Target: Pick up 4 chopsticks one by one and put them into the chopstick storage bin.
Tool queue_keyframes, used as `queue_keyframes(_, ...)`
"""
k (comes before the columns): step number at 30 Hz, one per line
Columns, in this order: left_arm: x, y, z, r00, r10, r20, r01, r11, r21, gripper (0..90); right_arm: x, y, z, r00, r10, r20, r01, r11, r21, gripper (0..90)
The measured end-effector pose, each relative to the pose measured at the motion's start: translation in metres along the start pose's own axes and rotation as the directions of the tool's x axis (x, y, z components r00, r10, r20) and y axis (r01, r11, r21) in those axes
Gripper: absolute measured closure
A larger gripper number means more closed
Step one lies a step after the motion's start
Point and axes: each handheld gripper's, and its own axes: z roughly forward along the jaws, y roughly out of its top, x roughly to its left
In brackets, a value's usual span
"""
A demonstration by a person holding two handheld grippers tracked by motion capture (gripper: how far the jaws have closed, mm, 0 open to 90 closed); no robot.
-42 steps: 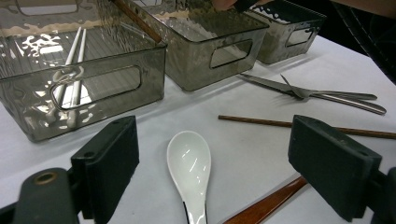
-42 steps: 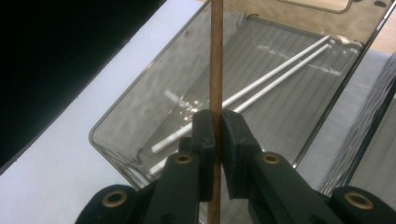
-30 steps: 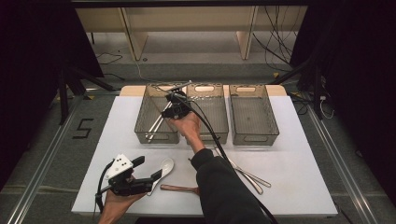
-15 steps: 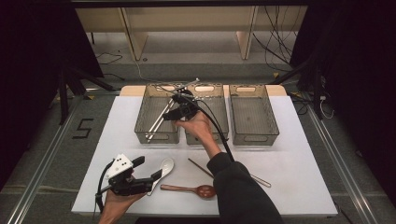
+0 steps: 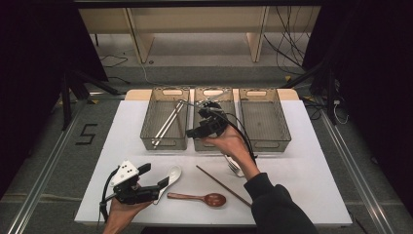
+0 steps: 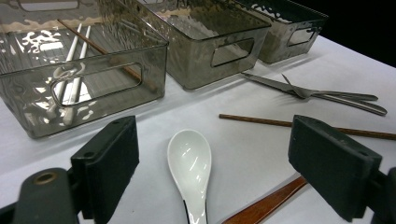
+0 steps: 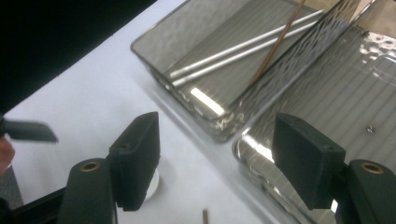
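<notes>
My left gripper [image 5: 159, 185] [image 6: 222, 163] rests low at the table's front left, open, with a white ceramic spoon [image 6: 189, 161] [image 5: 171, 174] lying between its jaws, untouched by the pads. My right gripper [image 5: 192, 132] [image 7: 219, 158] hovers at the front edge of the middle bin [image 5: 214, 144], by the left bin [image 5: 163, 141]. Its jaws have just been opening and nothing is between them. In the left bin [image 7: 142, 51] lie two silver chopsticks [image 7: 243, 51] and a brown chopstick [image 7: 275, 44].
A wooden spoon [image 5: 199, 198] and a brown chopstick [image 5: 224, 186] lie on the white table in front. A fork and knife [image 6: 317, 94] lie to their right, partly under my right hand. The right bin [image 5: 265, 141] stands beyond them.
My right gripper has drawn back from over the left bin to the middle bin's front and its jaws have opened. The arm has uncovered the brown chopstick and spoon bowl. The left gripper stayed put.
</notes>
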Motion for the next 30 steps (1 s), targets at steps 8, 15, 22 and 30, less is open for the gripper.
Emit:
queue_keyframes(8, 0.000, 0.000, 0.000, 1.0000, 0.001, -0.004, -0.001, 1.0000, 0.001, 15.8, 0.002, -0.022, -0.020, 0.9995, -0.032, 0.004, 0.032, 0.999, 0.014, 31.6)
queue_keyframes(15, 0.000, 0.000, 0.000, 1.0000, 0.000, -0.007, 0.000, 1.0000, 0.002, 15.8, 0.001, -0.037, -0.032, 0.9990, -0.045, 0.004, 0.045, 0.999, 0.026, 31.1)
queue_keyframes(22, 0.000, 0.000, 0.000, 1.0000, -0.002, -0.007, 0.002, 1.0000, 0.001, 15.8, 0.002, -0.056, -0.043, 0.9993, -0.037, -0.006, 0.037, 0.998, 0.047, 30.7)
queue_keyframes(30, 0.000, 0.000, 0.001, 1.0000, 0.000, -0.005, 0.000, 1.0000, 0.002, 15.8, -0.001, -0.077, -0.048, 0.9995, -0.033, -0.003, 0.033, 0.998, 0.060, 30.5)
